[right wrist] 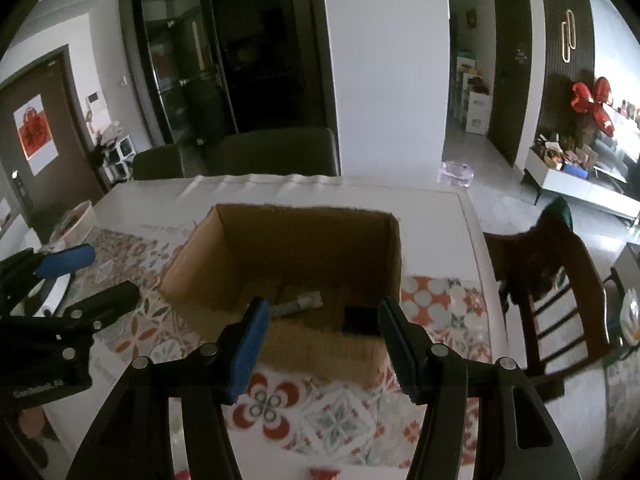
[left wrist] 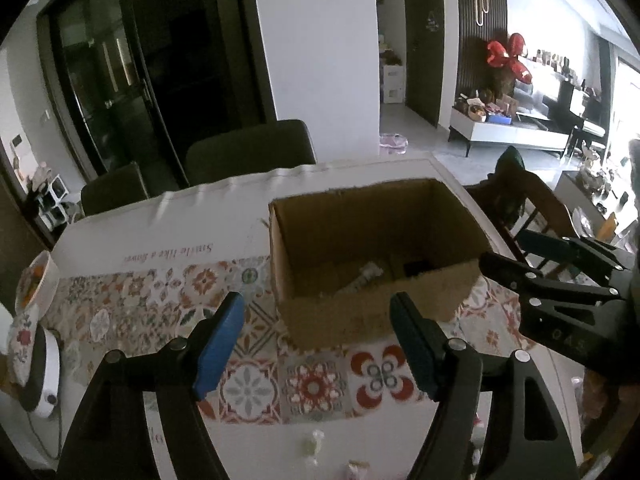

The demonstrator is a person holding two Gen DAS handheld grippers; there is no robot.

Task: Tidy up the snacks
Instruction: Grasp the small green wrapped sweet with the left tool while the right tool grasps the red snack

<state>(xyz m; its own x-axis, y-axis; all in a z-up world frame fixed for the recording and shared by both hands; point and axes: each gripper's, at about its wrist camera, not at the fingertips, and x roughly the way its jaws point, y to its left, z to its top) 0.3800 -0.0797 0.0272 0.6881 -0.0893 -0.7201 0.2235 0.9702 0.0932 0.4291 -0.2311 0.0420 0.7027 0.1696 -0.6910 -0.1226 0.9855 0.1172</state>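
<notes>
Your left gripper [left wrist: 316, 344] and right gripper [right wrist: 320, 344], both spread and empty, faced the cardboard box [right wrist: 288, 264] directly ahead on the bench [right wrist: 440, 216]; the right was nearer.

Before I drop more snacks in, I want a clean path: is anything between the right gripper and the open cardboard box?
Nothing visible. The right gripper, jaws open and empty, faces the brown cardboard box across bare patterned tablecloth. The left gripper sits off to the side.
</notes>
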